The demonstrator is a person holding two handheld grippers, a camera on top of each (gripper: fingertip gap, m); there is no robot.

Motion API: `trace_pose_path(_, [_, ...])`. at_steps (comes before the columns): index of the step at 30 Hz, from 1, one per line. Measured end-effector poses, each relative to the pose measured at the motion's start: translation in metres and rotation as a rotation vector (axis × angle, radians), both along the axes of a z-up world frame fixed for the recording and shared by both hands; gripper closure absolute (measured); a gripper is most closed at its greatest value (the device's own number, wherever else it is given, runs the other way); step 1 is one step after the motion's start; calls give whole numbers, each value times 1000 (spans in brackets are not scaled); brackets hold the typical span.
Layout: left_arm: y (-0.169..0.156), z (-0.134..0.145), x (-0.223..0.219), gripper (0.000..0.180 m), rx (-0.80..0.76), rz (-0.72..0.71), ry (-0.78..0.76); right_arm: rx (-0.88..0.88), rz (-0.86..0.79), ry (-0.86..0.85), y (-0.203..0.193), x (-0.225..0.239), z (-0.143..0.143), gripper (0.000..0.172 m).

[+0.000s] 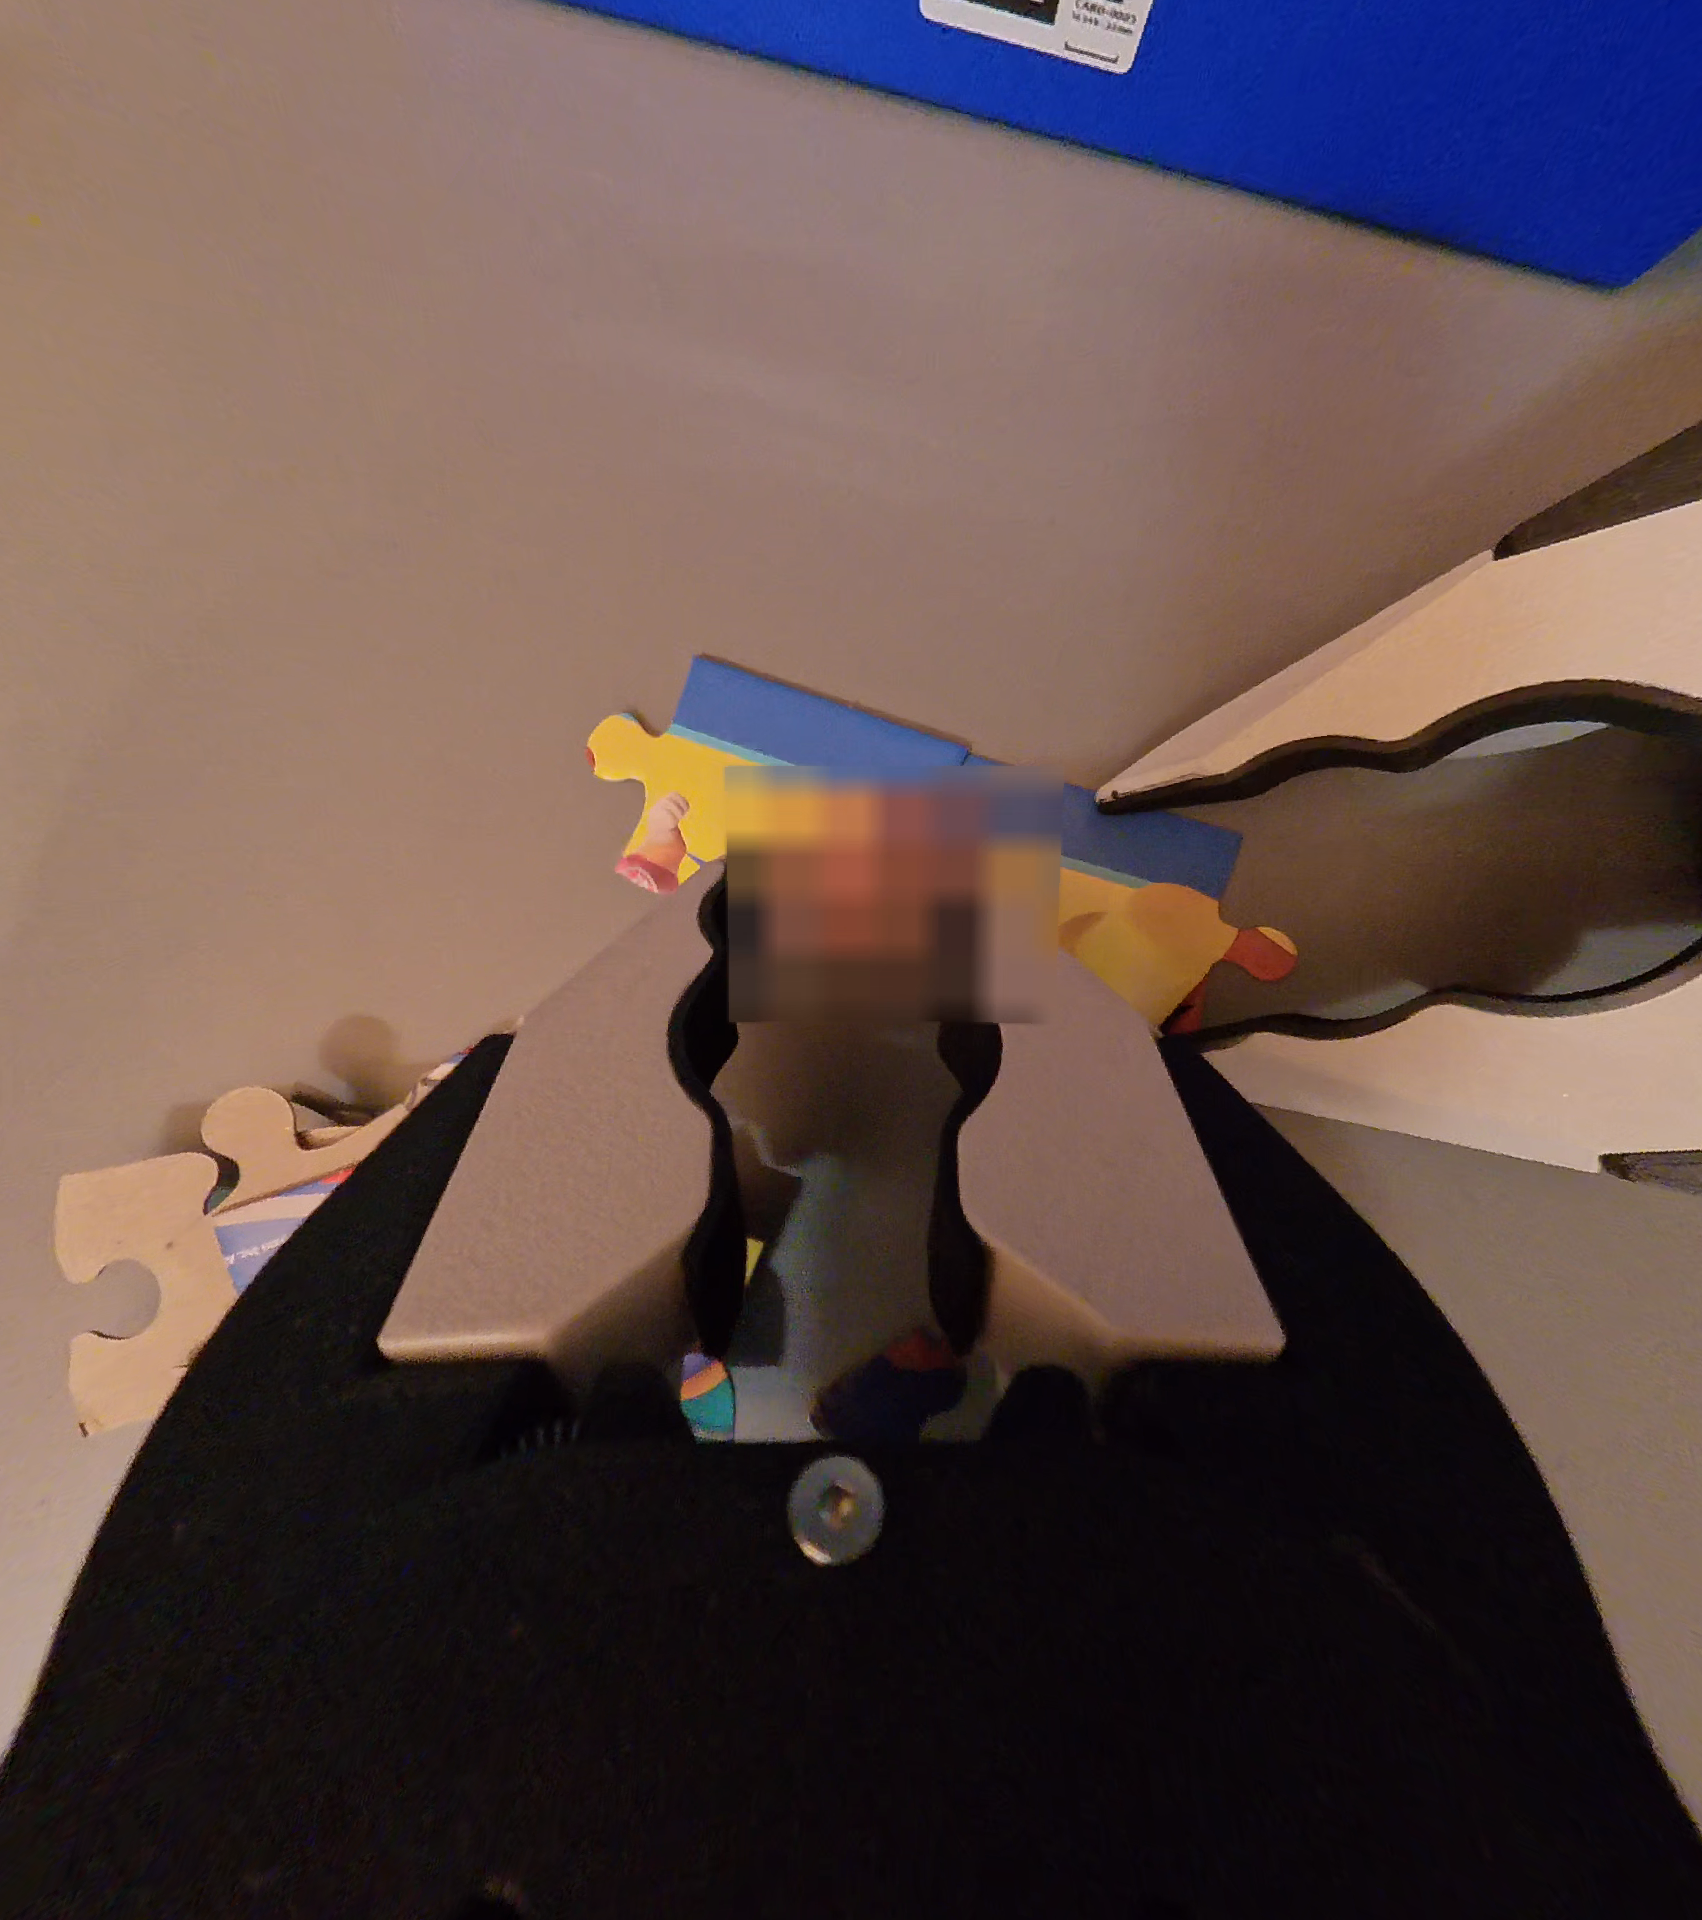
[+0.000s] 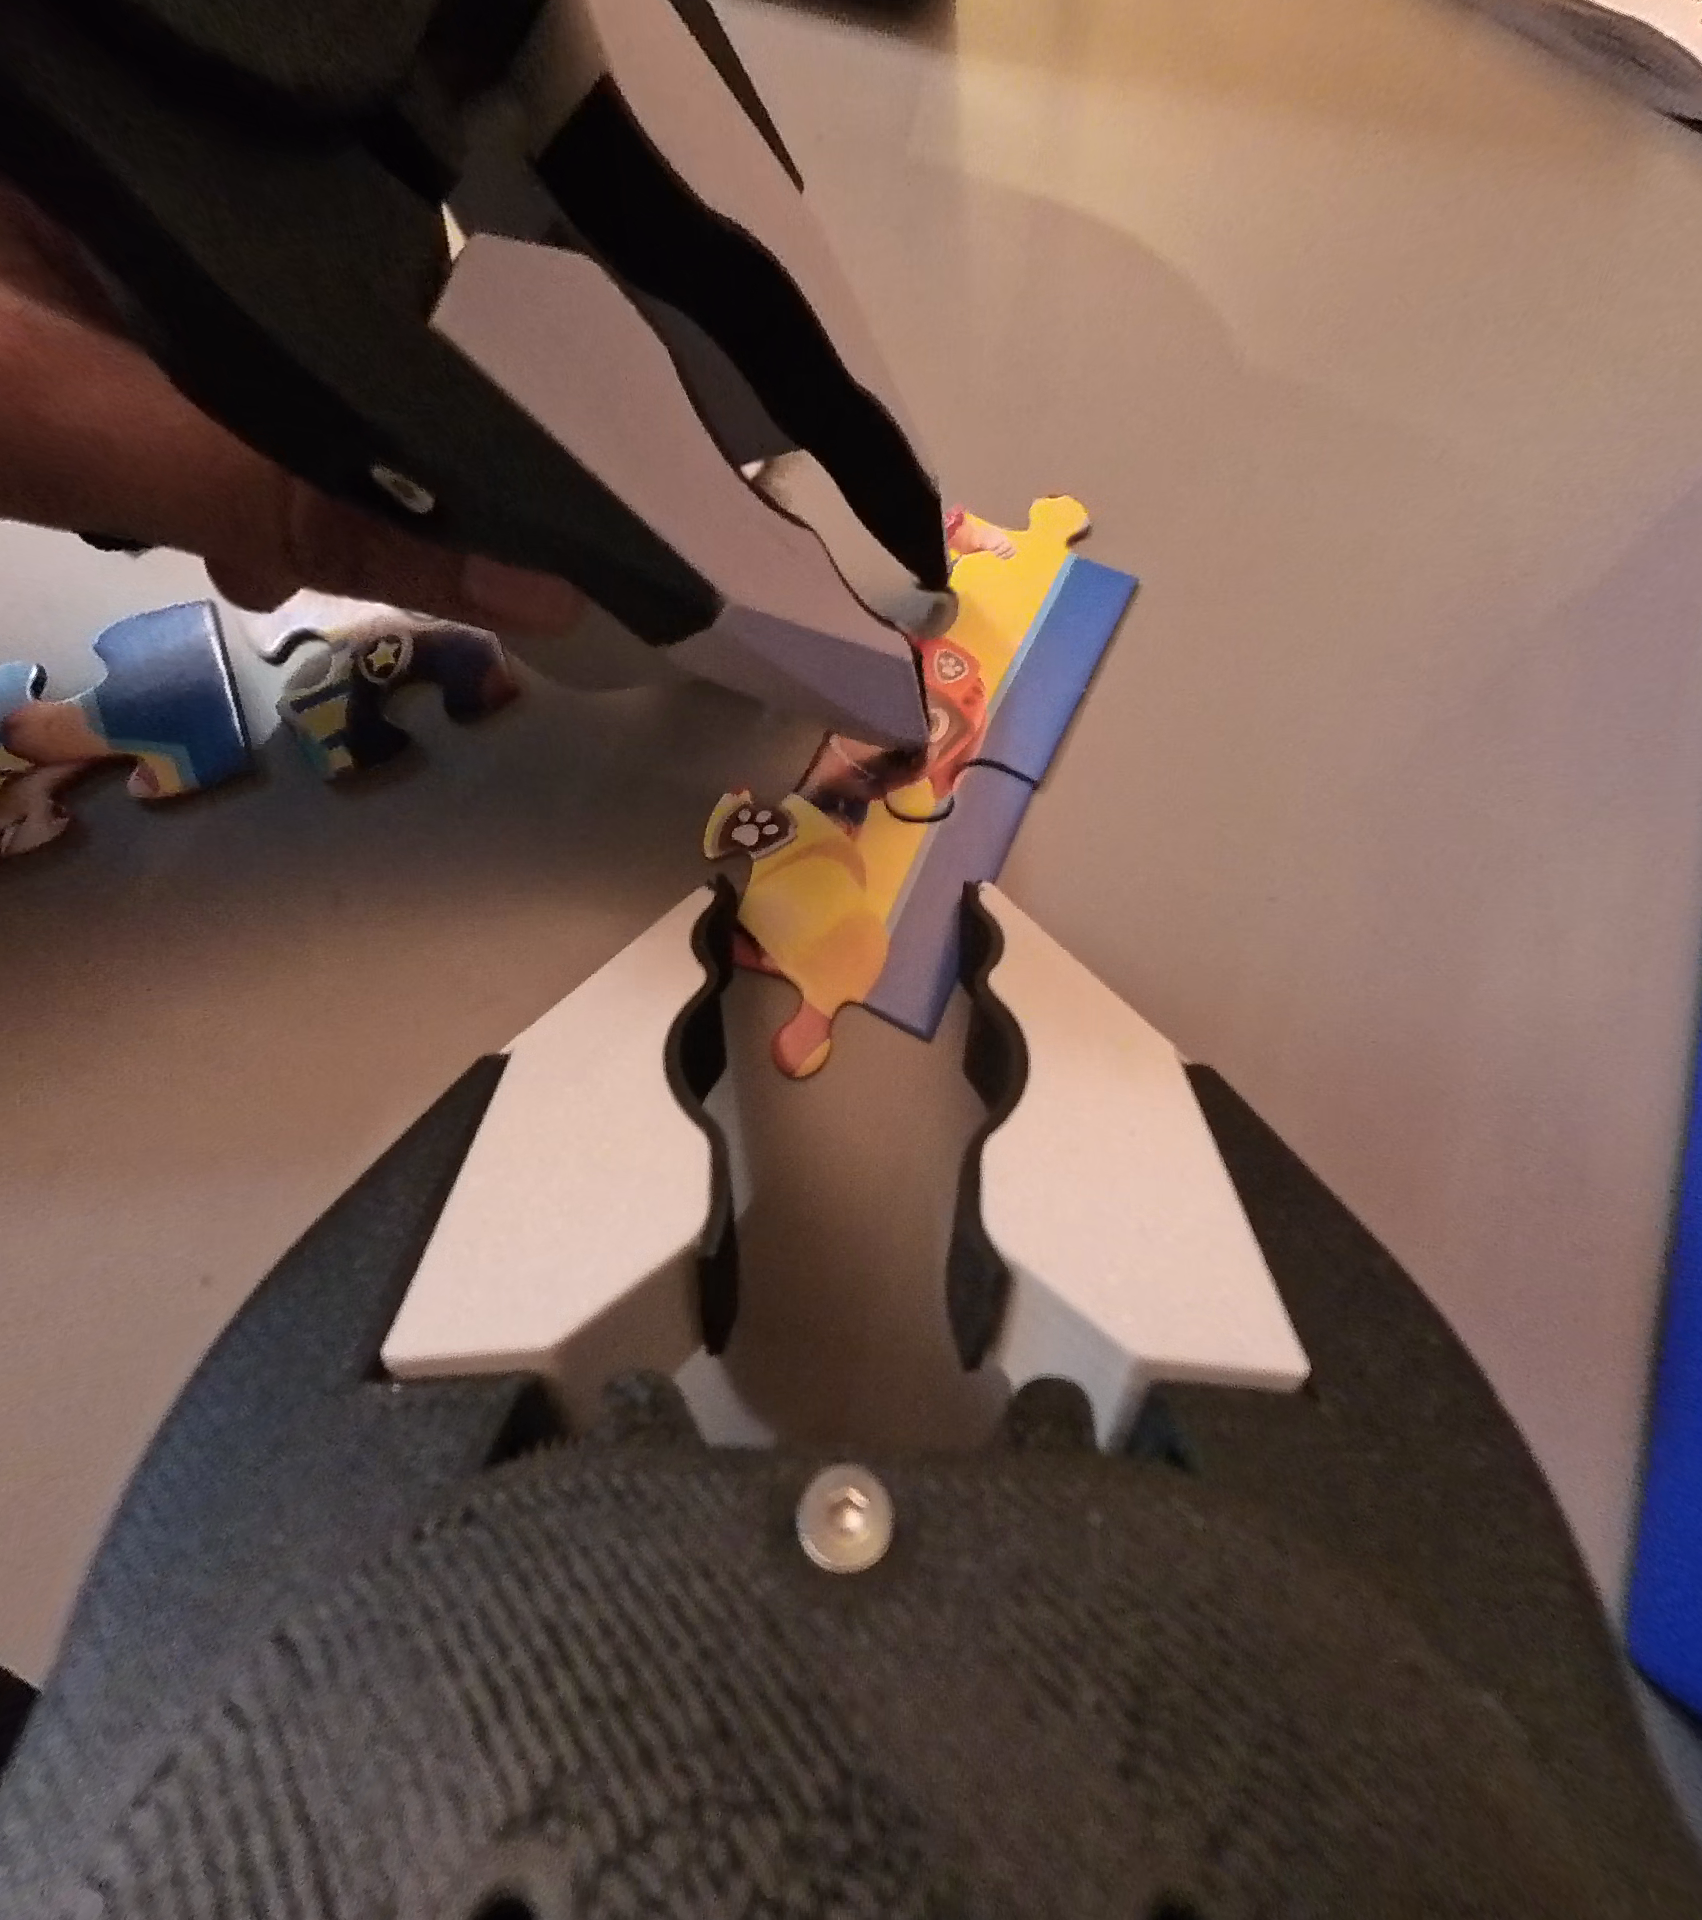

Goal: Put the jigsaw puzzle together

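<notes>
Two joined yellow-and-blue cardboard jigsaw pieces [image 2: 987, 634] lie flat on the grey desk [image 2: 1346, 727]. Our right tool [image 2: 847, 899] clamps their nearer end. Our left tool [image 2: 925, 670], jaws parted, rests its tips on their farther end. Uneven pressure could, we judge, buckle the joint.

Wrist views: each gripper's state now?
Left gripper: jaws open, tips at far puzzle piece.
Right gripper: jaws closed on near puzzle piece.
</notes>
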State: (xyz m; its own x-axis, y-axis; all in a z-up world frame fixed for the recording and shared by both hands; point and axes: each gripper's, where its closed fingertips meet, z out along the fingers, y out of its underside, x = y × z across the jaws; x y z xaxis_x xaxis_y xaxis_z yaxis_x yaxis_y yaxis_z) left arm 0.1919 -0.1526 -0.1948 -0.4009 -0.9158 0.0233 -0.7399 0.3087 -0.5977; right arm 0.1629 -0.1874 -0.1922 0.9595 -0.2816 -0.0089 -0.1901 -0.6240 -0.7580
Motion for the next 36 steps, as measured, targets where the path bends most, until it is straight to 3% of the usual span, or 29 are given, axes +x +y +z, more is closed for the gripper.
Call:
trace_pose_path(21, [21, 14, 4, 148, -24, 91, -59, 57, 35, 63, -3, 1, 7, 122])
trace_pose_path(27, [18, 12, 1, 149, -28, 68, -48, 94, 45, 38, -1, 17, 17, 135])
trace_pose_path(29, [17, 11, 1, 149, -15, 61, -46, 95, 69, 14, 3, 18, 20, 147])
trace_pose_path(31, [16, 9, 0, 150, -5, 55, -43, 111, 91, -29, 7, 19, 24, 171])
trace_pose_path(36, [13, 4, -1, 151, 17, 38, -33, 72, 111, -61, 7, 17, 19, 172])
